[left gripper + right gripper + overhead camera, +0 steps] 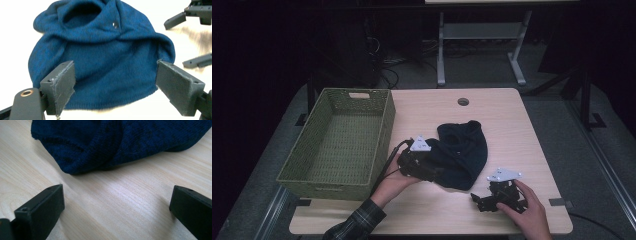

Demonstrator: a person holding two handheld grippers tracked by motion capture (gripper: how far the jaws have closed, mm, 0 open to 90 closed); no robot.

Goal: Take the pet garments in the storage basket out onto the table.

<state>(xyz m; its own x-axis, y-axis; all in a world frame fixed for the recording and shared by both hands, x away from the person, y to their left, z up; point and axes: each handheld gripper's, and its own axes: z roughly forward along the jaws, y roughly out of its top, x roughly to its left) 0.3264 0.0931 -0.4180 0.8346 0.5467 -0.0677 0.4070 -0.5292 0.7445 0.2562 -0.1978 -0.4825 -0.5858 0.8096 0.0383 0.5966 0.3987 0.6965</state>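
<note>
Beanie (pixel 462 150) lies mid-table, right of basket (pixel 337 142). Left gripper (pixel 113 86) spread wide, straddling hem, lined up for pinch. Right gripper (pixel 117 212) spread too, resting on table (pixel 120 195) nearby, apart from cloth.

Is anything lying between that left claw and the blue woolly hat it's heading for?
Nothing visible does. The left gripper stands open with the blue knit hat right ahead of its jaws; nothing lies on the hat's near edge.

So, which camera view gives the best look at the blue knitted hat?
The left gripper view: the blue knitted hat lies almost whole between that gripper's open jaws, with folds and knit clear. The high view shows it small and dark on the table. The right gripper view shows just its near edge beyond open jaws.
</note>
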